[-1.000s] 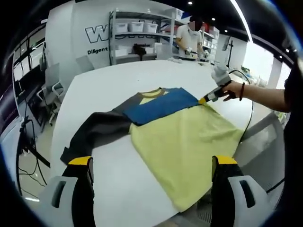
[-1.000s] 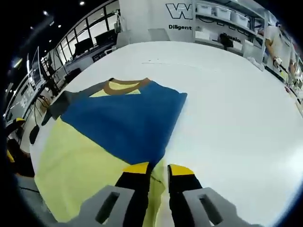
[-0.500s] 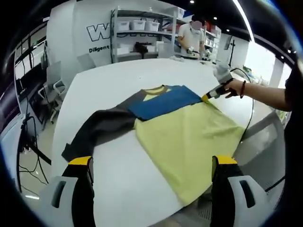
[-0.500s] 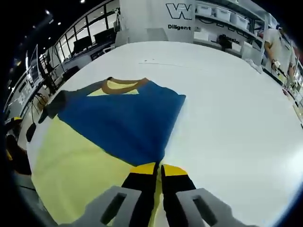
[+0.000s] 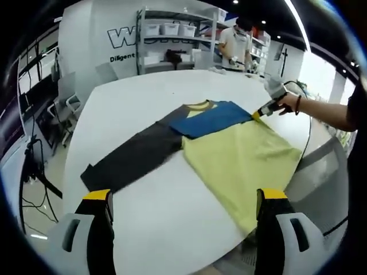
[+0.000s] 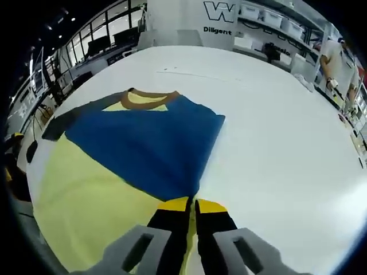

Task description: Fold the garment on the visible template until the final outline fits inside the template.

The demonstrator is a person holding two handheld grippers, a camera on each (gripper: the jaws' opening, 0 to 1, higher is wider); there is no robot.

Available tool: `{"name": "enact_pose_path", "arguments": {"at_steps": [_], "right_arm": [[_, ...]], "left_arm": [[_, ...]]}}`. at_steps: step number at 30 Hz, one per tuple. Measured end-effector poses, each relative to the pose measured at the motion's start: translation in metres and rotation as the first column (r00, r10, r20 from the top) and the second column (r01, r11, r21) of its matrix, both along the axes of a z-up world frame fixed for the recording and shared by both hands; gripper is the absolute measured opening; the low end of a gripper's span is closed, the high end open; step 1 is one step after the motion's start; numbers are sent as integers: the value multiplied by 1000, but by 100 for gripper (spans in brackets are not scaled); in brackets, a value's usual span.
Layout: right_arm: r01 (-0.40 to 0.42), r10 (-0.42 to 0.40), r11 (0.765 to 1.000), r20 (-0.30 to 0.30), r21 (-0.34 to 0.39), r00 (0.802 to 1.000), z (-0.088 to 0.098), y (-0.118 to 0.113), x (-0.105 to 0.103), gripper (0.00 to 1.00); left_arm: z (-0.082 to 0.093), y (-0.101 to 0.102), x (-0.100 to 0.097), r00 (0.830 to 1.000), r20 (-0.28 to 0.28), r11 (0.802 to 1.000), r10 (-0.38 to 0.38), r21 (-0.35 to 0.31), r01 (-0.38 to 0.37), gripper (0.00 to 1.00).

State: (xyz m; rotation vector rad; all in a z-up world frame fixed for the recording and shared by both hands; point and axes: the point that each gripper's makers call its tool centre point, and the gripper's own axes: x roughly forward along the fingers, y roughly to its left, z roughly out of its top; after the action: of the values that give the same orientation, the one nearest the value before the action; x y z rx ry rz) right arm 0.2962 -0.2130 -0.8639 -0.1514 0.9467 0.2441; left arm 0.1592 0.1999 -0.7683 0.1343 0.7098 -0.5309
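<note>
A garment lies flat on the white table point(image 5: 132, 97). It has a yellow body point(image 5: 246, 160), a blue sleeve point(image 5: 212, 117) folded across its chest and a dark grey sleeve point(image 5: 135, 157) stretched out to the left. My left gripper point(image 5: 184, 197) hangs open above the near table edge, apart from the cloth. My right gripper point(image 6: 191, 203) is shut on the tip of the blue sleeve point(image 6: 152, 146), where it meets the yellow body point(image 6: 92, 212). The brown collar point(image 6: 146, 100) lies beyond. In the left gripper view the right gripper point(image 5: 261, 110) pinches the garment's far right edge.
A person's hand point(image 5: 289, 103) with a trailing cable holds the right gripper. Shelves with bins point(image 5: 166, 34) and a standing person point(image 5: 238, 43) are behind the table. Chairs point(image 5: 66, 109) stand at the left. The near table edge point(image 5: 229, 255) runs close under the left gripper.
My right gripper's jaws have shut on the blue sleeve's tip. The garment has been drawn to the right, and the grey sleeve now lies straighter and flatter. The left gripper stays open.
</note>
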Motion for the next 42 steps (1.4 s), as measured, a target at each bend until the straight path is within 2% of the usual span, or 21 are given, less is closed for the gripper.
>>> {"name": "enact_pose_path", "arguments": {"at_steps": [10, 13, 17, 23, 28, 31, 35, 36, 38, 39, 42], "right_arm": [[6, -6, 1000, -13, -12, 1000, -1, -18, 0, 0], [11, -12, 1000, -15, -22, 1000, -1, -23, 0, 0], [26, -26, 999, -15, -31, 1000, -1, -30, 1, 0], [52, -53, 997, -16, -51, 998, -1, -39, 2, 0], [59, -60, 997, -16, -45, 998, -1, -41, 2, 0], [37, -38, 998, -12, -41, 999, -1, -39, 2, 1], [62, -61, 998, 43, -6, 997, 8, -38, 5, 22], [75, -79, 995, 69, 66, 994, 14, -30, 6, 25], [70, -80, 991, 84, 117, 993, 20, -22, 3, 34], [48, -58, 992, 81, 116, 995, 22, -20, 0, 39], [5, -20, 991, 109, 135, 994, 36, -4, -5, 63]], "left_arm": [[-5, 6, 18, 999, 10, 999, 33, -2, -33, 99], [-9, 15, 24, 998, 7, 997, 69, 26, -69, 99], [-8, 22, 33, 994, 20, 994, 106, 13, -106, 99], [-16, 25, 47, 994, 12, 992, 106, 61, -107, 99], [-17, 24, 57, 993, 11, 993, 116, 22, -117, 99], [-19, 30, 67, 990, 16, 990, 137, 27, -138, 99], [-19, 36, 74, 988, 13, 987, 156, 23, -157, 99], [-19, 38, 76, 987, 13, 987, 161, 21, -161, 99], [-20, 40, 78, 986, 9, 986, 167, 26, -167, 99], [-21, 41, 79, 985, 9, 985, 170, 28, -170, 99], [-22, 44, 79, 983, 3, 983, 184, 29, -184, 99]]}}
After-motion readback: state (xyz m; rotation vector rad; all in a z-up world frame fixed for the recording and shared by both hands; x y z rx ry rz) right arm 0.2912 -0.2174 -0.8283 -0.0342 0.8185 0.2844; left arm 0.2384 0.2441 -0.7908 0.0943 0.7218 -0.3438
